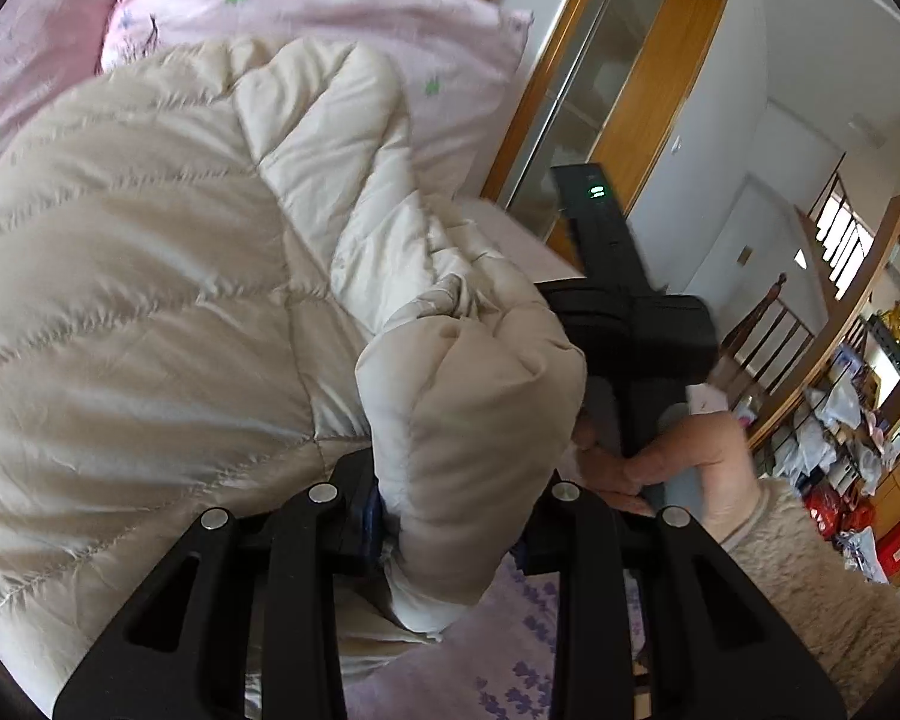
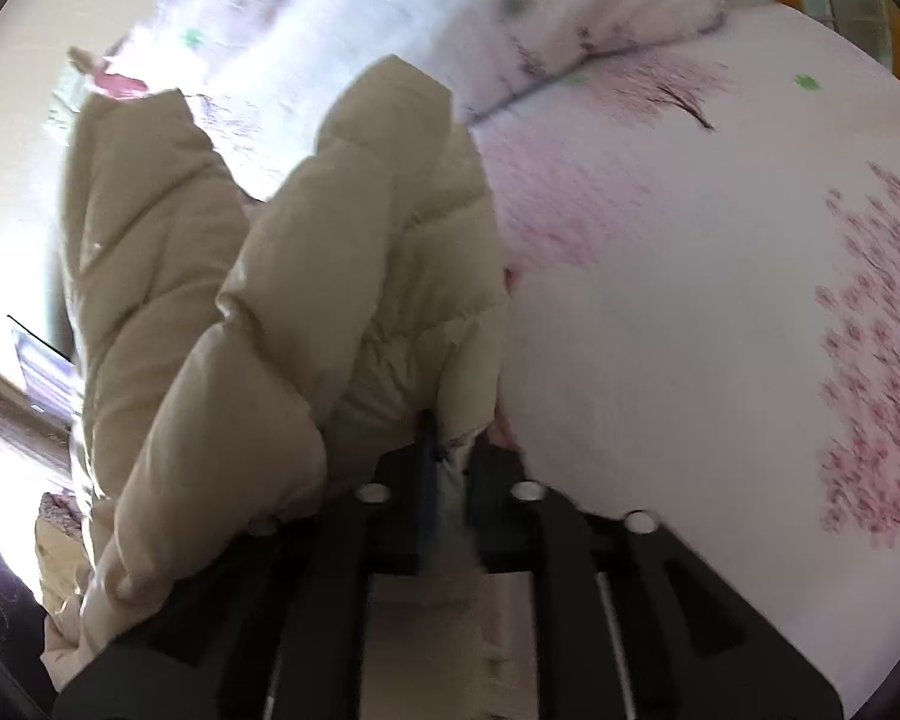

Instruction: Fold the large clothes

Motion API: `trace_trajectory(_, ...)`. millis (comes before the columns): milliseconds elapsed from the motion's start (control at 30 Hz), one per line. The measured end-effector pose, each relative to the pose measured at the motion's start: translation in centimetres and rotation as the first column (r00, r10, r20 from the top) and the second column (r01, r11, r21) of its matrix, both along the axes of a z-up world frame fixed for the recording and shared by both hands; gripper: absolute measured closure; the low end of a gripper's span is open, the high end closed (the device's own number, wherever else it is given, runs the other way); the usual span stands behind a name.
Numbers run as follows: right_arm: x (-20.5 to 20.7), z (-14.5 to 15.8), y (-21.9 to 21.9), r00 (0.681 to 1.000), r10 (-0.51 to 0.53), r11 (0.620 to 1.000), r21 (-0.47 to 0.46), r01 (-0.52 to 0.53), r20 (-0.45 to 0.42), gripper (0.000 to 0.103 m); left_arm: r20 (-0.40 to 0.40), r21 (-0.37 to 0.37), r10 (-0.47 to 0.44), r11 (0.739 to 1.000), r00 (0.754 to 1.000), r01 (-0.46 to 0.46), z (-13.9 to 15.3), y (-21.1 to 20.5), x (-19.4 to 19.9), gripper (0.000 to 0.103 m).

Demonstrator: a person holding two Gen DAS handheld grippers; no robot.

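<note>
Beige puffer jacket [image 1: 150, 276], quilted and pretty bulky, is spread over a bed with pink floral bedding [image 2: 720, 300]. From the left wrist view most of it is seen lying flat, while one padded end, probably a sleeve or a hem corner, is bunched up and lifted off the bed.

That bunched end is clamped in the left gripper [image 1: 450, 534]: the jaws are closed down narrow with thick padding squeezed between them. Over in the right wrist view, a thin edge of the same jacket is pinched by the right gripper [image 2: 447, 480], jaws nearly together, the rest of the fabric ballooning up in front of the lens. Blur is heavy there, so exactly which part of the garment is held can't be told.

The right gripper's black body and the hand [image 1: 678, 468] around it are also seen just beside the lifted fold in the left view, so both tools are working close together at one end.

Judged from this, a fold is mid-way: an end has been picked up and is meant to be carried across the body. Next, both grips need to be kept firm, the flap laid over evenly, and the puffiness pressed down, since slippery padded fabric could easily spring back or slide.

Pillows [image 1: 330, 6] and a wooden door frame [image 1: 660, 90] sit beyond.
</note>
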State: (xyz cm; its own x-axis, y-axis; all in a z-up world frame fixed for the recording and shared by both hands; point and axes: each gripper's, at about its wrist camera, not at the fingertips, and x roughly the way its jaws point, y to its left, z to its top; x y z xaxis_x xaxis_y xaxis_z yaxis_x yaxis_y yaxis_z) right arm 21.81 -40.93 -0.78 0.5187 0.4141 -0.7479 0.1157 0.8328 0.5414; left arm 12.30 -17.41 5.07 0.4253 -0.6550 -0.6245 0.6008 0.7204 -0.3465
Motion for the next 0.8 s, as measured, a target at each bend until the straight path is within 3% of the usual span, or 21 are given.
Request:
trace_trajectory(33,-0.3,0.2,-0.3,1.000,-0.014,1.000,-0.019,0.014,0.003,0.068,0.003,0.017,-0.001,1.000,1.000,0.001,-0.2,-0.2,0.0,0.070)
trace_trajectory(67,-0.7,0.7,-0.9,0.999,-0.037,0.998,-0.044,0.037,0.012,0.066,0.014,0.040,-0.006,0.999,1.000,0.005,-0.3,-0.5,-0.1,0.070)
trace_trajectory(167,-2.2,3.2,-3.1,0.988,-0.133,0.987,-0.084,0.140,0.079,0.064,0.031,0.083,-0.017,0.996,0.999,0.014,-0.6,-1.1,-0.4,0.066)
trace_trajectory(267,-3.3,6.2,-4.3,0.971,-0.164,0.985,-0.026,0.171,0.176,0.051,0.043,0.116,-0.027,0.993,0.999,0.021,-0.9,-1.6,-0.5,0.063)
trace_trajectory(300,-3.5,7.0,-4.2,0.968,-0.151,0.988,-0.009,0.156,0.202,0.045,0.048,0.128,-0.029,0.991,0.998,0.023,-0.9,-1.8,-0.6,0.062)
trace_trajectory(400,-2.4,8.6,-2.4,0.971,-0.044,0.999,0.027,0.039,0.234,0.040,0.060,0.158,-0.039,0.987,0.997,0.029,-1.0,-2.4,-0.7,0.058)
trace_trajectory(633,2.1,9.1,1.0,0.985,0.034,0.999,0.014,-0.037,0.169,0.040,0.075,0.214,-0.055,0.976,0.996,0.038,-0.7,-4.4,-0.4,0.057)
trace_trajectory(667,2.4,9.4,1.3,0.985,0.037,0.998,0.034,-0.043,0.166,0.040,0.073,0.215,-0.056,0.976,0.996,0.039,-0.7,-4.5,-0.3,0.057)
trace_trajectory(700,2.3,9.4,1.3,0.986,0.036,0.998,0.046,-0.044,0.165,0.051,0.072,0.216,-0.056,0.976,0.996,0.039,-0.7,-4.7,-0.2,0.057)
trace_trajectory(733,2.9,9.5,1.4,0.986,0.034,0.998,0.044,-0.041,0.162,0.079,0.072,0.217,-0.056,0.975,0.996,0.040,-0.7,-4.8,-0.1,0.057)
trace_trajectory(800,4.3,8.9,1.8,0.993,0.027,1.000,-0.011,-0.026,0.113,0.085,0.075,0.219,-0.062,0.975,0.995,0.044,-0.6,-5.0,0.0,0.057)
